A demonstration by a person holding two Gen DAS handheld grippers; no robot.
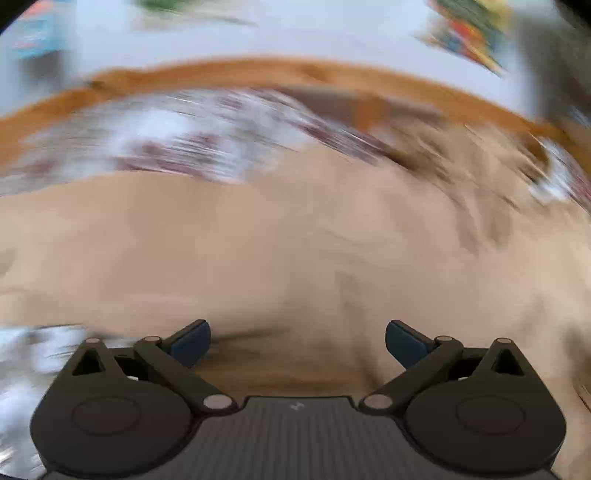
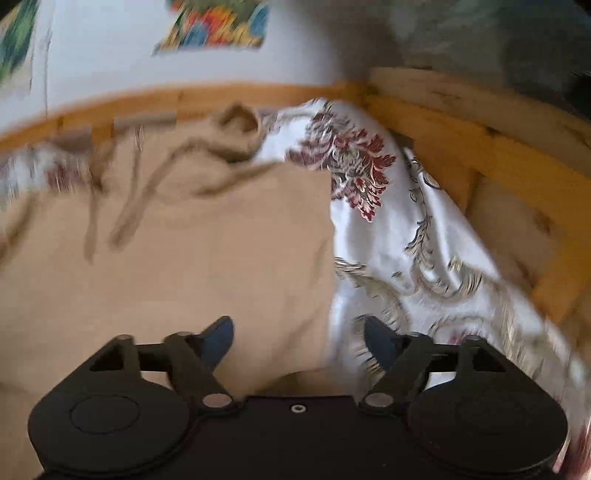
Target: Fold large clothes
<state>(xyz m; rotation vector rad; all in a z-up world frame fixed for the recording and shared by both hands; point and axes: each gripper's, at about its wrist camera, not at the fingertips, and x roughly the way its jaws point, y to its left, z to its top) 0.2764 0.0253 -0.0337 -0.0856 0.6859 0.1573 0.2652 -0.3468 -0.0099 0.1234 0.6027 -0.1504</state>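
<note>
Legible text: none. The colourful prints on the wall (image 2: 218, 26) were too blurred to yield any words or numbers. A small pale mark on the left gripper's body (image 1: 296, 406) could not be made out as a letter or logo.

Bedroom: wooden bed frame (image 2: 480, 122), floral bedspread (image 2: 388, 221)

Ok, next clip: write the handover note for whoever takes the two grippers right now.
Left gripper: open, empty, over the tan garment; that view is motion-blurred.
Right gripper: open, empty, straddling the garment's right edge, above the floral bedspread.
Garment lies spread and wrinkled on the bedspread, its hood toward the wooden frame.
Done: no fold visible.
Left: grasp the edges and fold.
</note>
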